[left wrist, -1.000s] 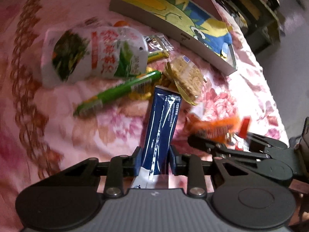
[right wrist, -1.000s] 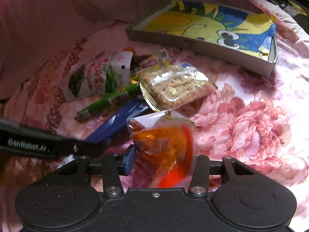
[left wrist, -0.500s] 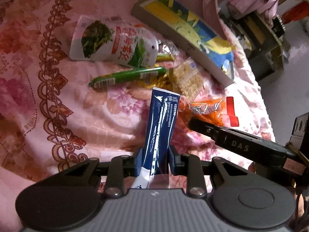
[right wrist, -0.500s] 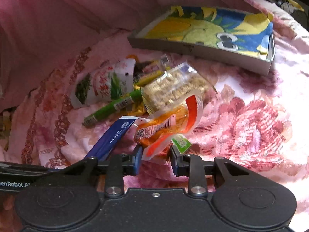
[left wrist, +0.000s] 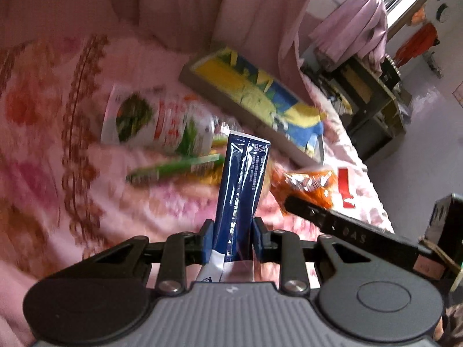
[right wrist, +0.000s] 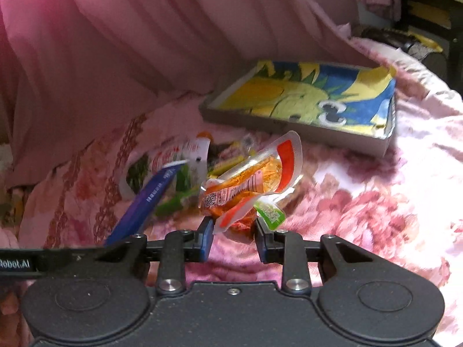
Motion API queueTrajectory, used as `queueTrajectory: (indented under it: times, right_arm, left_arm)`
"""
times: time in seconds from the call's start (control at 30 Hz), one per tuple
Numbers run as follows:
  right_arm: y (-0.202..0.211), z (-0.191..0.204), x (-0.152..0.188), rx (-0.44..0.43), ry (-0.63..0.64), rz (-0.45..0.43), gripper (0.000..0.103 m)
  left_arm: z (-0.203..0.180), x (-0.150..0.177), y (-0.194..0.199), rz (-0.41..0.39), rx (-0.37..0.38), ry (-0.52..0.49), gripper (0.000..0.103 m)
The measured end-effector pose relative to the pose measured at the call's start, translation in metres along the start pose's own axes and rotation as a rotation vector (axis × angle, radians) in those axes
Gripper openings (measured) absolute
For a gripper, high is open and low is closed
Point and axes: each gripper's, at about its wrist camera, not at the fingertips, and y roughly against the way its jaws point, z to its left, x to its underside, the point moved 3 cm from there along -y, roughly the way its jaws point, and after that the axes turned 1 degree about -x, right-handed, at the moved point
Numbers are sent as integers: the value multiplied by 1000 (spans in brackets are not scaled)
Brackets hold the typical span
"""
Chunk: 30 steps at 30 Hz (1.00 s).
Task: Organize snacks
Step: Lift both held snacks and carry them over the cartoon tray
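Snacks (left wrist: 162, 121) beside lidless box (left wrist: 231, 98)

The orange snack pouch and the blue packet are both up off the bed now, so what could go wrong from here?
1. The right gripper pinches only the bottom corner of the orange, crinkly plastic pouch, so it may slip or swing.
2. The long dark blue foil packet stands tall out of the left gripper, held near its lower end, so it could tilt.
3. Both packets hang close together and could snag on the way to the shallow cardboard tray with the cartoon lining.
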Motion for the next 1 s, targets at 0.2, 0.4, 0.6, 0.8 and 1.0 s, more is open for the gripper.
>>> queueTrajectory:
  times: [0.2,0.4,0.6,0.8,1.0]
  right_arm:
    - [6,-18,-32,41,4,-122,32]
    - [-5,-45,-73,124,54,-237,32]
    - [-36,-80,-106,203,86,-289,32]
    - [-78,-123,-119,227,-32,-215,32]
    - [-109,-149,-122,197,-162,-152,32]
  left_arm:
    - [-21,-45,-12,-105,-60,-87,30]
    - [-53,-99,-44,-252,-80,-174,30]
    - [-88,-143,-95,-272,-33,-204,31]
    - [-104,-168,-169,-204,-25,-206,30]
    - [-102,-169,-228,-113,-72,-190,30]
